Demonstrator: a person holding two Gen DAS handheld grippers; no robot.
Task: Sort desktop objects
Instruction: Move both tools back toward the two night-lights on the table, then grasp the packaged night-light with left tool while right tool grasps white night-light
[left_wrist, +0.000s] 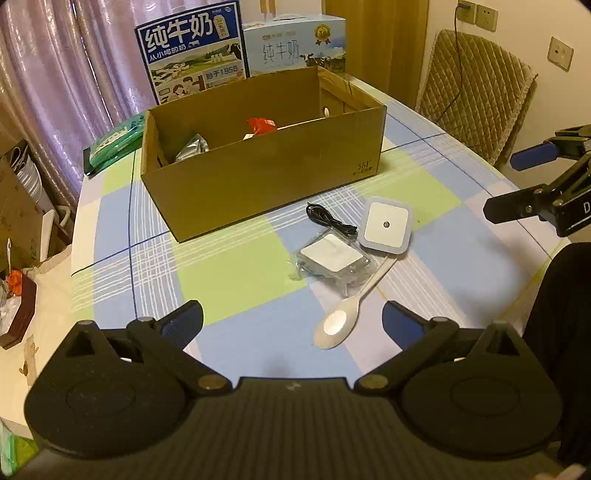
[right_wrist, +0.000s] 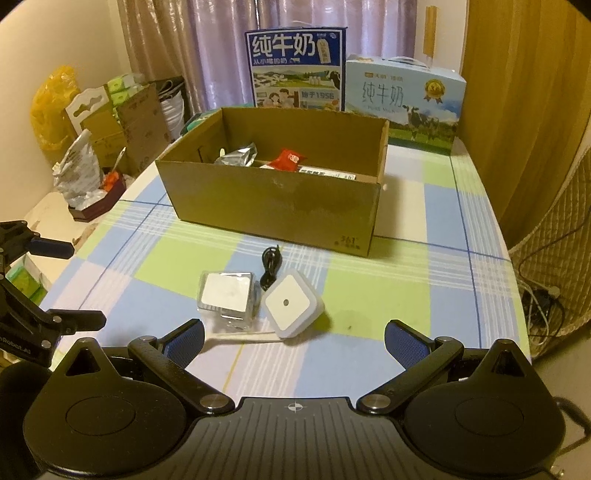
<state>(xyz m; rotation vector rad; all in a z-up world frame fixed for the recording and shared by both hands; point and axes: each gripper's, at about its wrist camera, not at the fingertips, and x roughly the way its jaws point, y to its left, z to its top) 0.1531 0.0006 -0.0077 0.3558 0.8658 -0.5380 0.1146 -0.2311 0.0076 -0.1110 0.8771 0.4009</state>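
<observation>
The cardboard box (right_wrist: 280, 206) stands open-topped across the far middle of the table (right_wrist: 388, 288), milk cartons (right_wrist: 295, 70) behind it. Near it, the cable (right_wrist: 270, 267), night light (right_wrist: 291, 306), clear packet (right_wrist: 227, 297) and spoon (left_wrist: 341, 319) cluster together; bare cloth lies either side.

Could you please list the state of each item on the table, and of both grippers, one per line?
Cardboard box: open-topped, partly filled with packets.
Night light: on the table, unlit, outside the box.
Clear bagged adapter: on the table, still sealed in its bag.
Black cable: coiled, on the table.
Spoon: lying bowl up, handle running under the night light.
Left gripper: open, empty.
Right gripper: open, empty.
</observation>
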